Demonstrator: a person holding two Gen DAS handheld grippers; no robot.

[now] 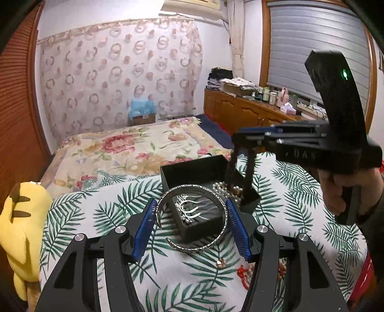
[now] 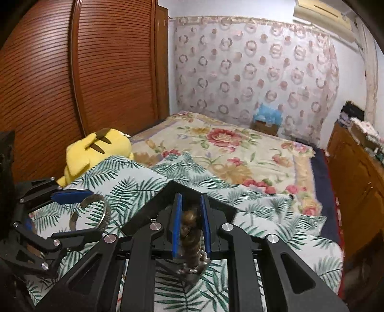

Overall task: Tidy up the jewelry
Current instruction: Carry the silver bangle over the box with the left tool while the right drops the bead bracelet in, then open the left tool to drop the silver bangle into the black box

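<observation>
The left gripper [image 1: 190, 222] pinched an open silver cuff bangle [image 1: 192, 216] above the black box [image 1: 192, 172] on the palm-leaf cloth [image 1: 100, 216]. The right gripper [image 2: 191, 223], fingers close together, held a bunch of pearl beads [image 2: 190, 237]. Only the left view showed the silver comb [image 1: 192, 211] in the box.

a yellow plush toy [image 1: 21, 230] with dark-tipped ears lies at the left edge of the bed, partly under a palm-leaf cloth [image 1: 115, 208]. beyond it a floral bedspread [image 1: 124, 148] covers the bed. a sheer curtain with ring patterns [image 1: 115, 72] hangs on the far wall, with a blue bag [image 1: 141, 108] on a cardboard box below it. a slatted wooden wardrobe [image 2: 72, 84] stands on the left. a wooden cabinet [image 1: 242, 112] along the right wall carries boxes, jars and a tissue box under a grey window blind [image 1: 316, 52]. an air conditioner [image 1: 192, 7] sits high on the wall.
</observation>
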